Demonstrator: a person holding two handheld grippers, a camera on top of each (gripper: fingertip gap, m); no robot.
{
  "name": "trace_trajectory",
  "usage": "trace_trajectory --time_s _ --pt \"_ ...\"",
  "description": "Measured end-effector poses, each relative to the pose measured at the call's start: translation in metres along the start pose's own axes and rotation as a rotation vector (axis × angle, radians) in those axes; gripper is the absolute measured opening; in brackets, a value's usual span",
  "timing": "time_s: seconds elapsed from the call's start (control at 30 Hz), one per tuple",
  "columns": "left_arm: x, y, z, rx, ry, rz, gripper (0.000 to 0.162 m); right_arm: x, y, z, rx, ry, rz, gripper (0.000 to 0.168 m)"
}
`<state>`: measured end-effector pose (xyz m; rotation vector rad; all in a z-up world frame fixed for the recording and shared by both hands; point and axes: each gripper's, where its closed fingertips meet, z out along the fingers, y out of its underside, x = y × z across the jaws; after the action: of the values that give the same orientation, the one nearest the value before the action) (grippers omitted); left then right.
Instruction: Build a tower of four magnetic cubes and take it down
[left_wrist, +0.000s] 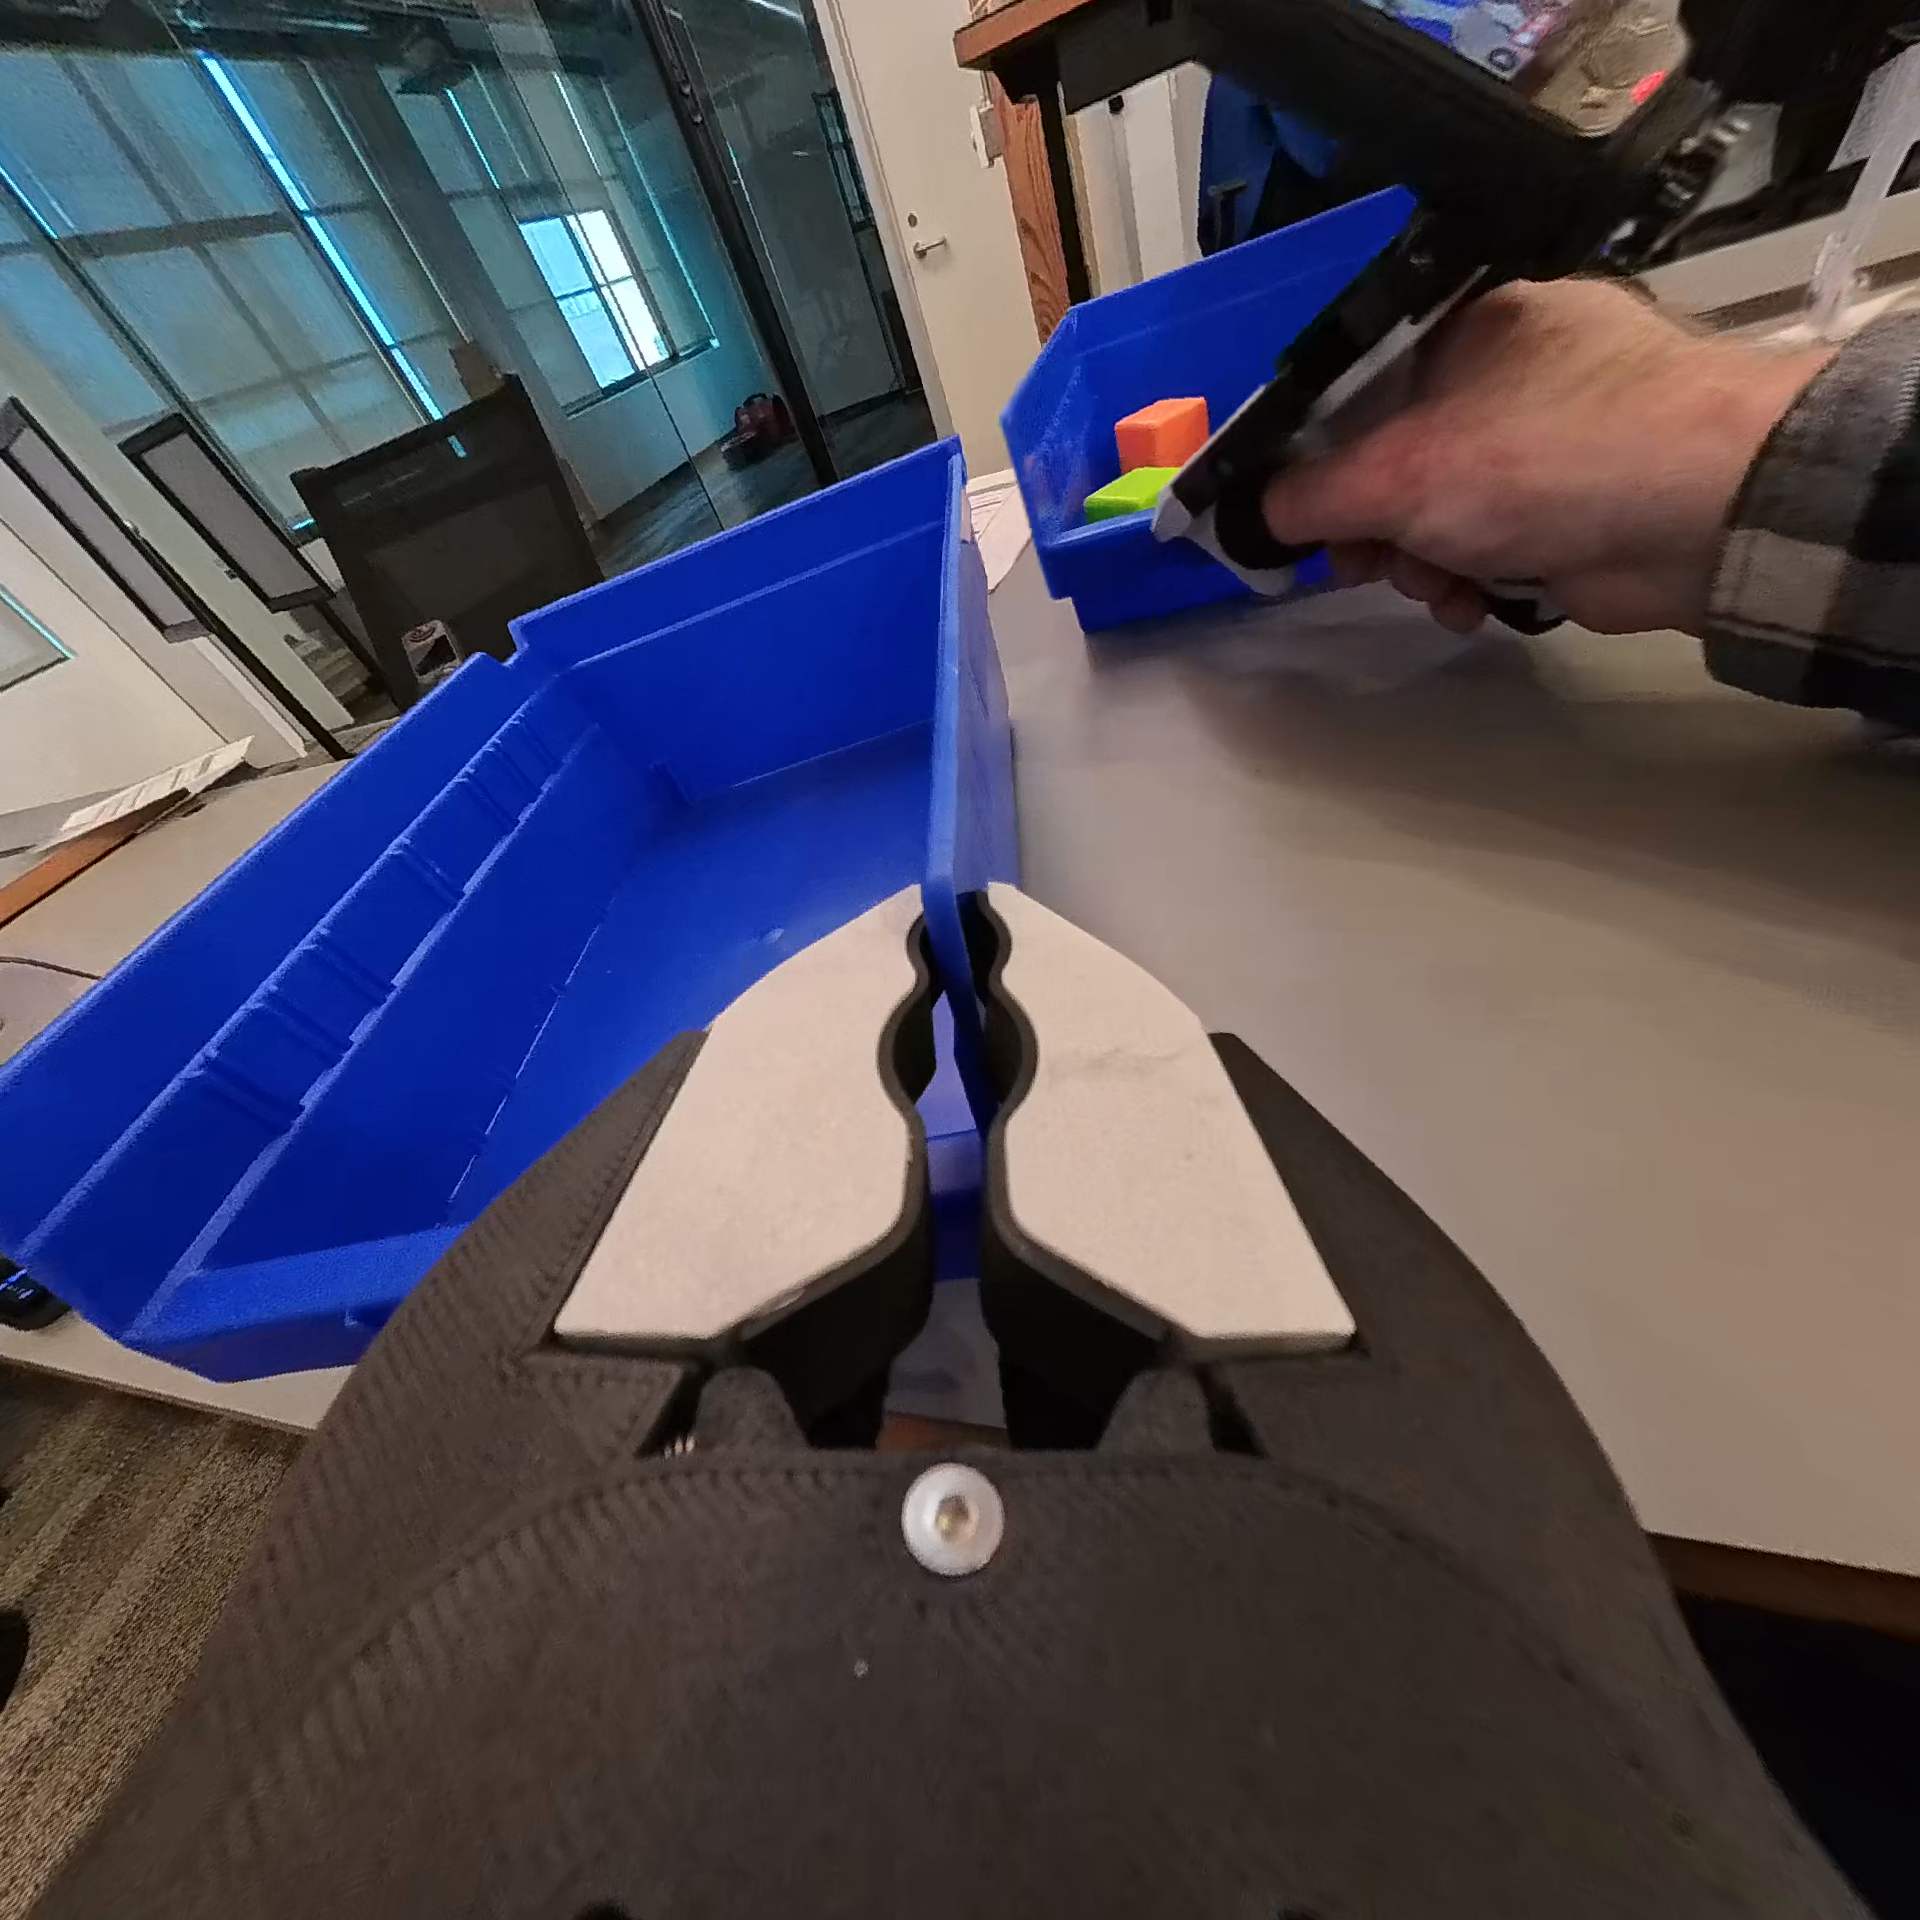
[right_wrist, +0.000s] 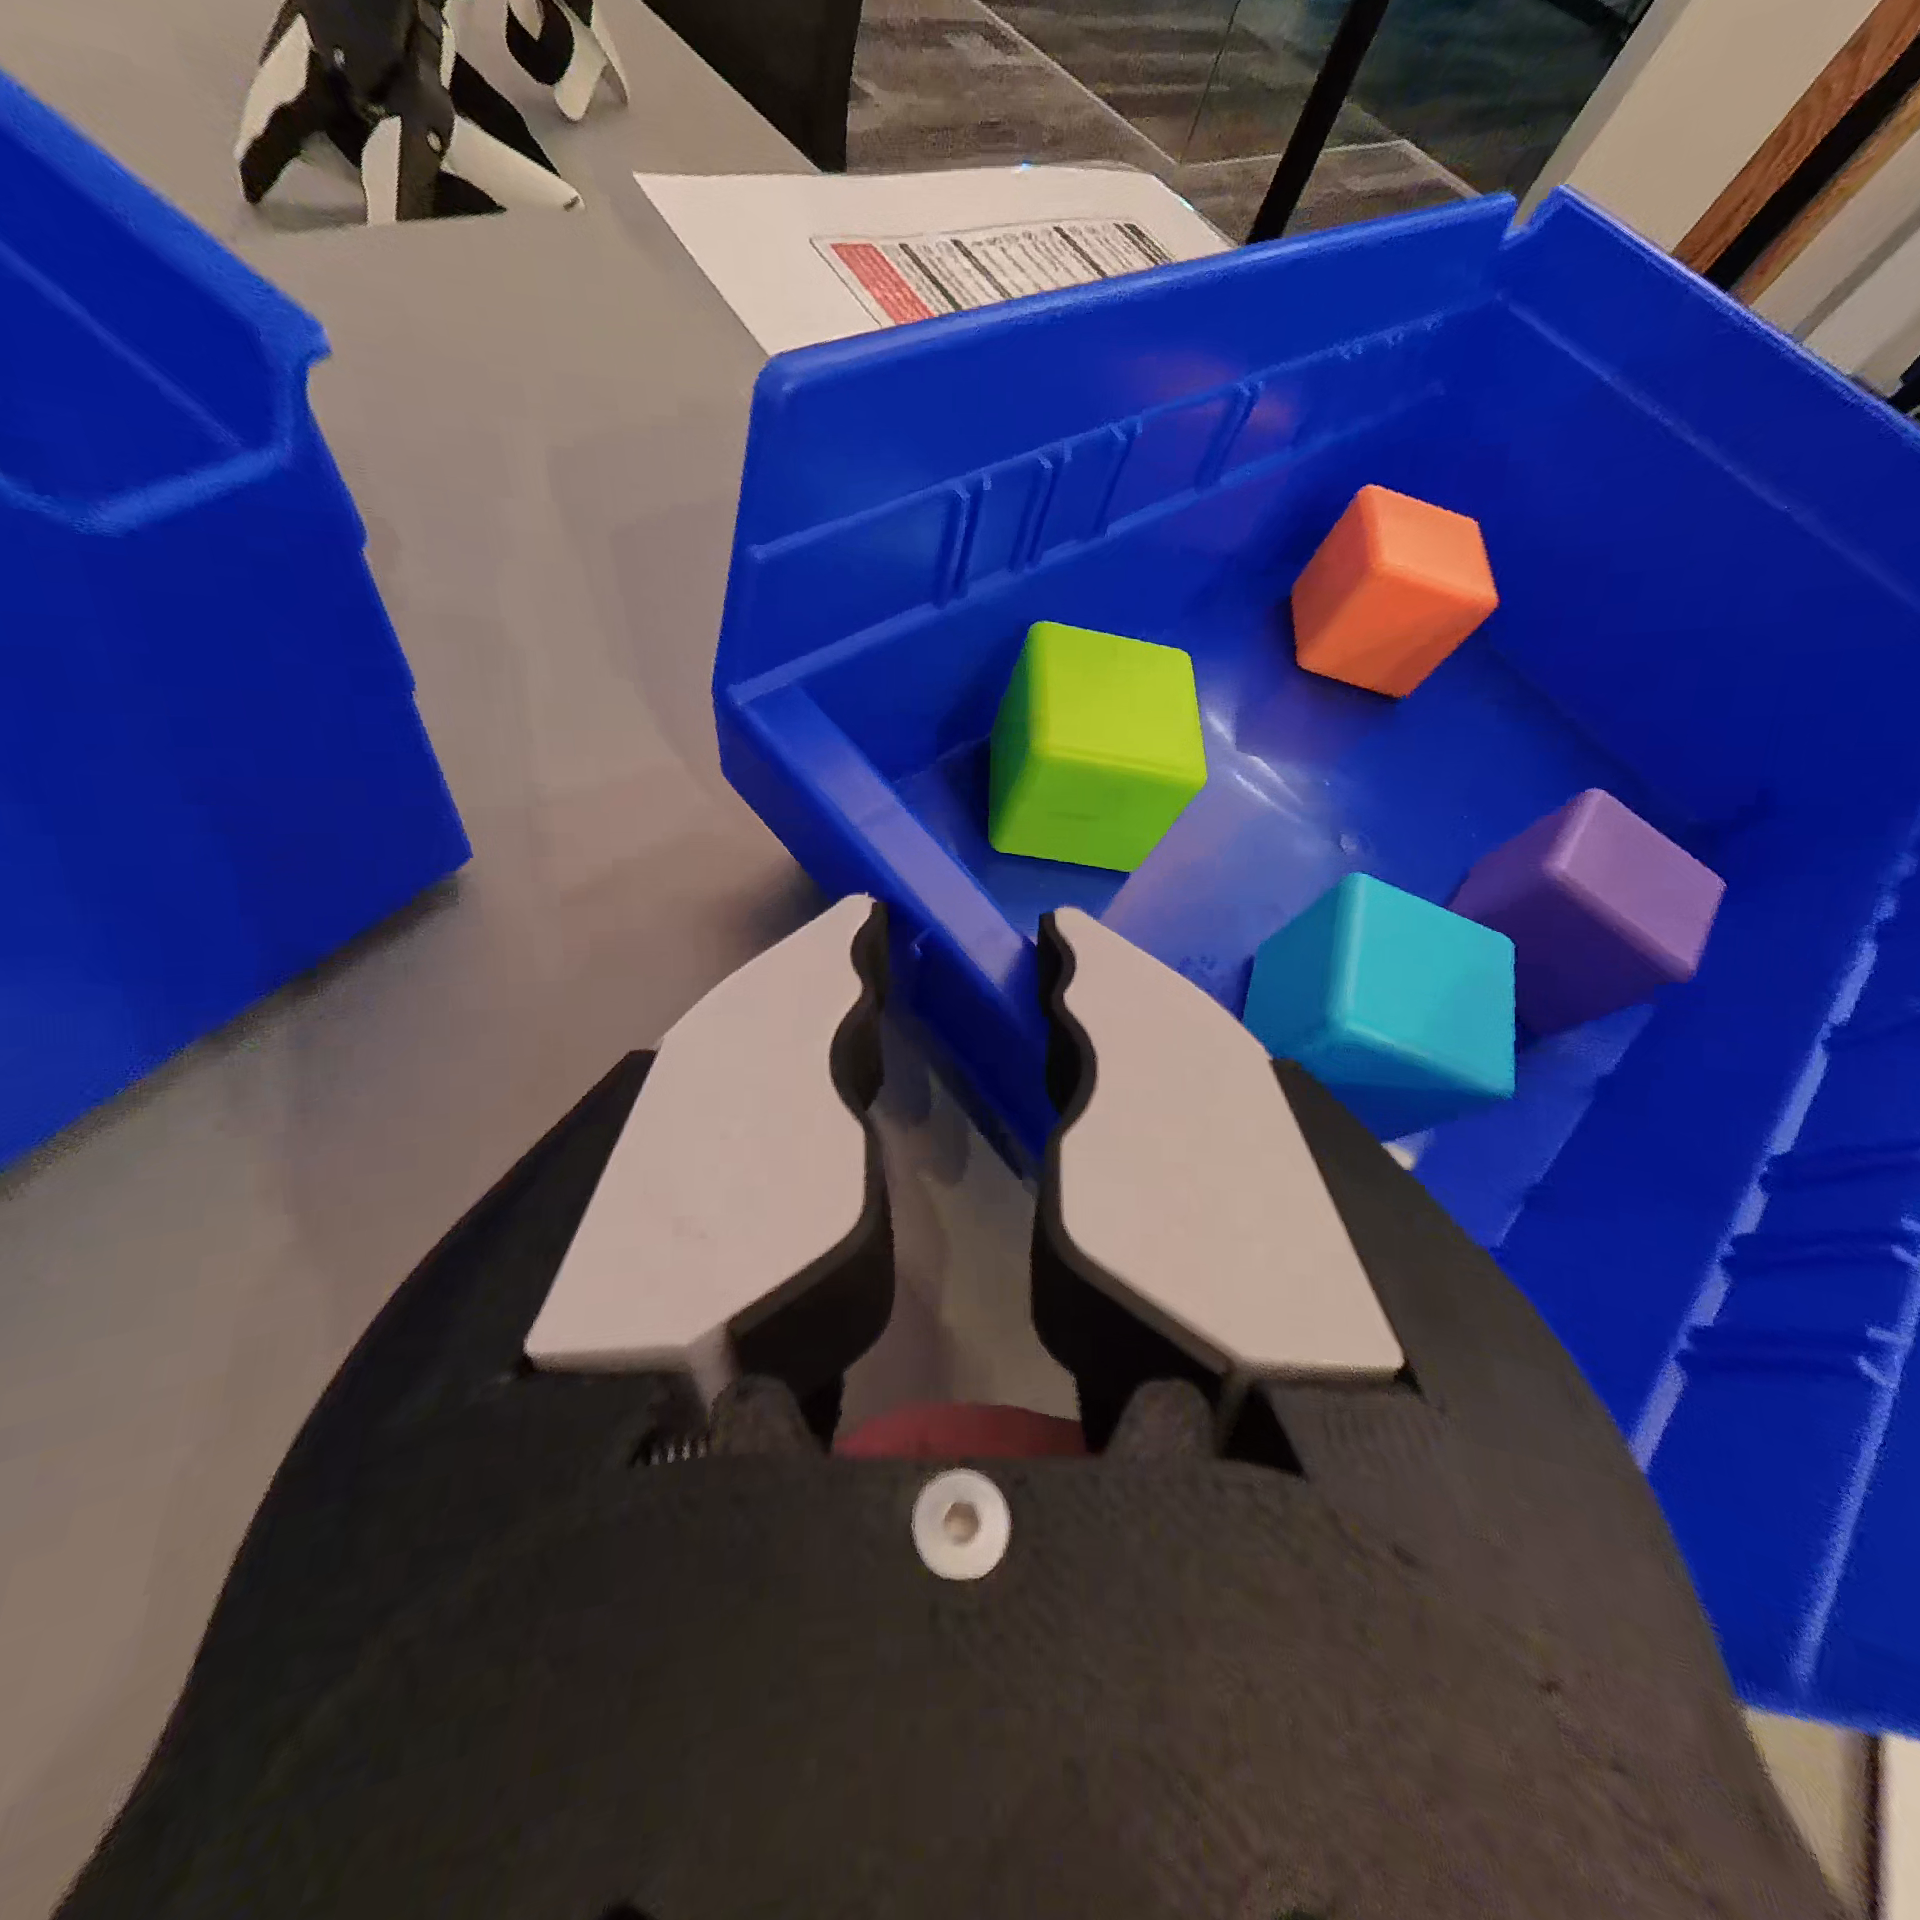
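the left claw (left_wrist: 958, 935) is pinched onto the side wall of the near blue bin (left_wrist: 951, 665); the right claw (right_wrist: 961, 935) gapes slightly astride the front lip of the far bin (right_wrist: 883, 821), gripping nothing; green (right_wrist: 1091, 743), orange (right_wrist: 1392, 587), teal (right_wrist: 1382, 992) and purple (right_wrist: 1595, 899) cubes lie loose inside; tugging either wall could tip the cubes together, and magnets may snap them crooked; a paper sheet (right_wrist: 748, 239) lies behind.

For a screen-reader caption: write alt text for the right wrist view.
The right claw straddles the near wall of a blue bin, one tip inside and one outside, not closed on it. The bin holds four loose cubes: green, orange, teal, purple.
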<state>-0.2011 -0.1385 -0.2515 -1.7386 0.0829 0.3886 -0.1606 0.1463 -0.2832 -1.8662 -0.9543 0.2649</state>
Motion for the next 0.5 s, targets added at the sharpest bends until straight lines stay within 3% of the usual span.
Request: trace_trajectory --time_s 0.17,0.37,0.5 --pt "0.004 0.001 0.000 -0.006 0.007 0.007 0.003 -0.008 -0.015 -0.001 0.057 -0.128 0.054 0.008" --pt "0.017 0.000 -0.006 -0.010 0.038 0.016 0.003 -0.024 -0.013 -0.065 0.122 -0.318 0.092 0.041" --pt "0.036 -0.004 -0.016 -0.006 0.072 0.018 0.003 -0.047 -0.013 -0.124 0.207 -0.398 0.051 0.047"
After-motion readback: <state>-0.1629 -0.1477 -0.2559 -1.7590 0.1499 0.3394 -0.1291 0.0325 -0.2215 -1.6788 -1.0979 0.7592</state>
